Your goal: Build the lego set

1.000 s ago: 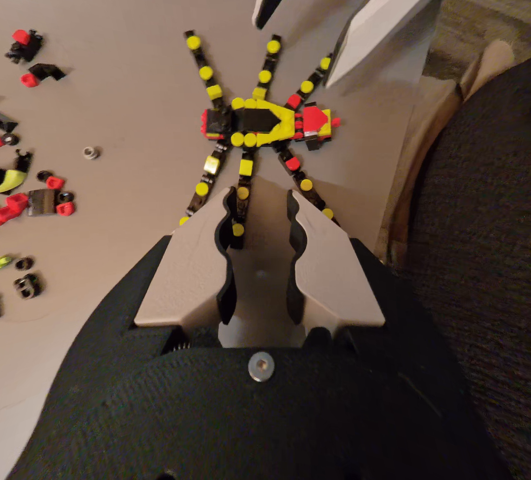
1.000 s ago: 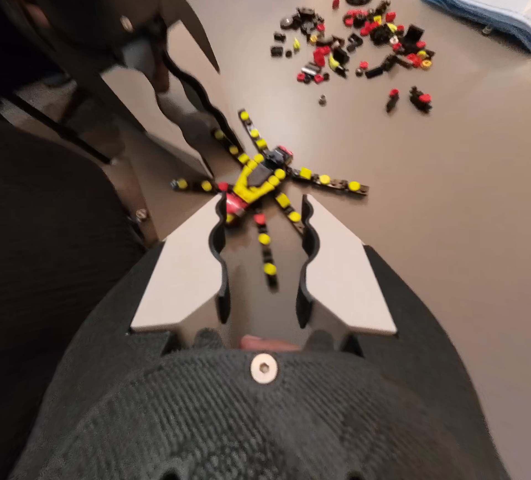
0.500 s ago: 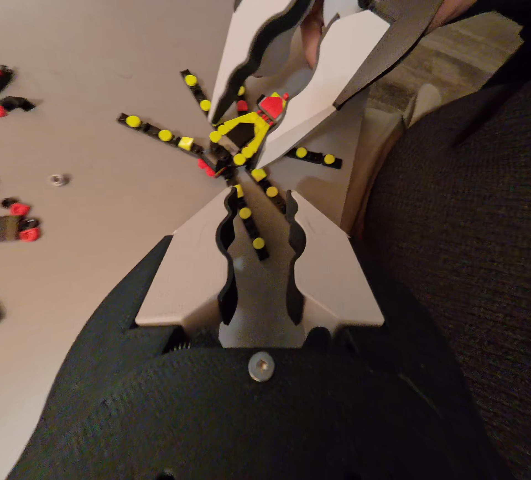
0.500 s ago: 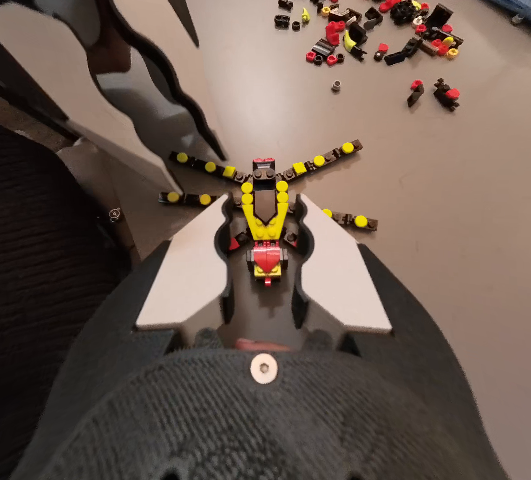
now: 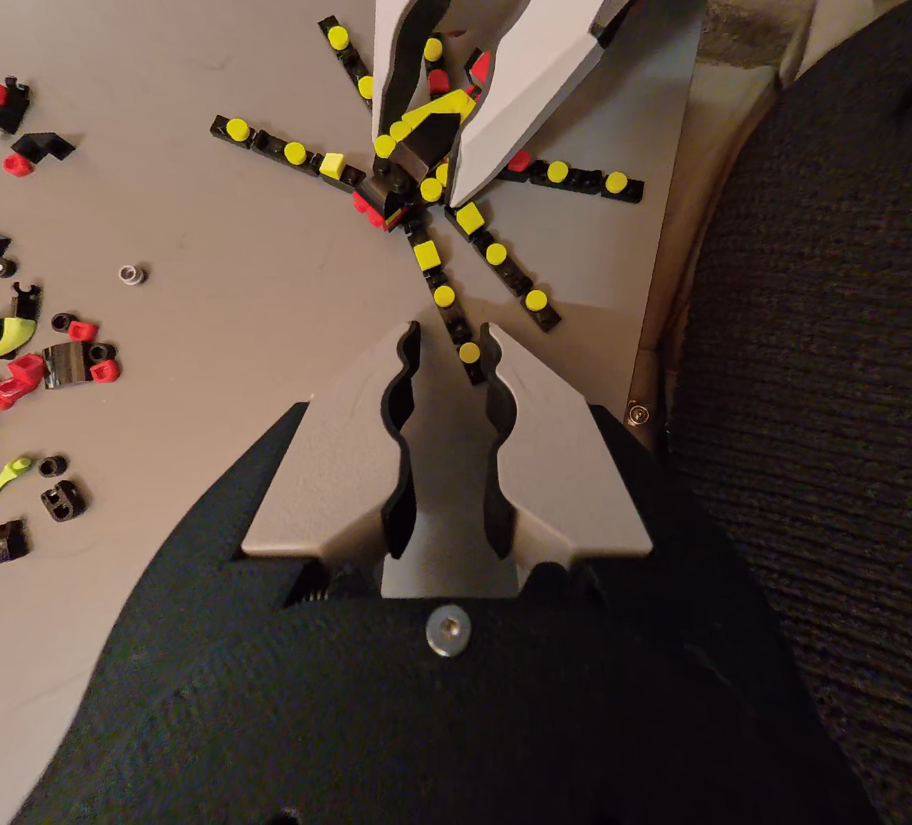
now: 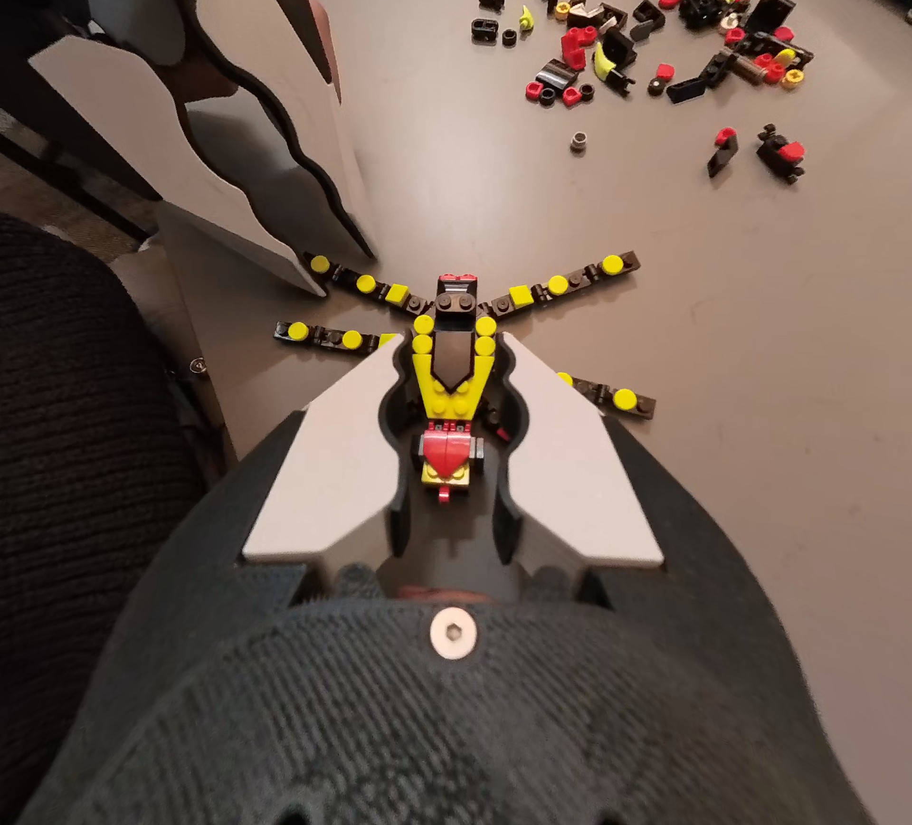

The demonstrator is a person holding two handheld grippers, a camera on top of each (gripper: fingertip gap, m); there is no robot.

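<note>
Left wrist view
My left gripper [image 5: 450, 332]: jaws apart, holding nothing, low over the table [image 5: 222, 36].
Spider [image 5: 424, 145]: straight ahead of my left fingers, flat on the table near its right edge.
Nearest leg [image 5: 446, 303]: its tip lies just between my left fingertips, running away from me toward the body; I can't tell if it touches them.
Right gripper [image 5: 429, 160]: comes in from the far side, one finger on each flank of the body.
Loose bricks [image 5: 54, 352]: well off to my left.

Right wrist view
My right gripper [image 6: 453, 347]: jaws part-way closed around the spider [image 6: 451, 377]; whether the pads actually press on it I cannot tell.
Body axis: runs in line with my right fingers, red-and-yellow end [image 6: 446, 456] toward my palm, black end [image 6: 456, 303] beyond the fingertips.
Legs [image 6: 572, 280]: splay out left and right, flat on the table [image 6: 493, 184].
Left gripper [image 6: 340, 276]: ahead and to my left, tips over a front leg.
Brick pile [image 6: 641, 21]: far ahead, to the right.

Judgement
Nearer hand: the right, already astride the body; a straight squeeze across its short width should do for the grip.
</note>
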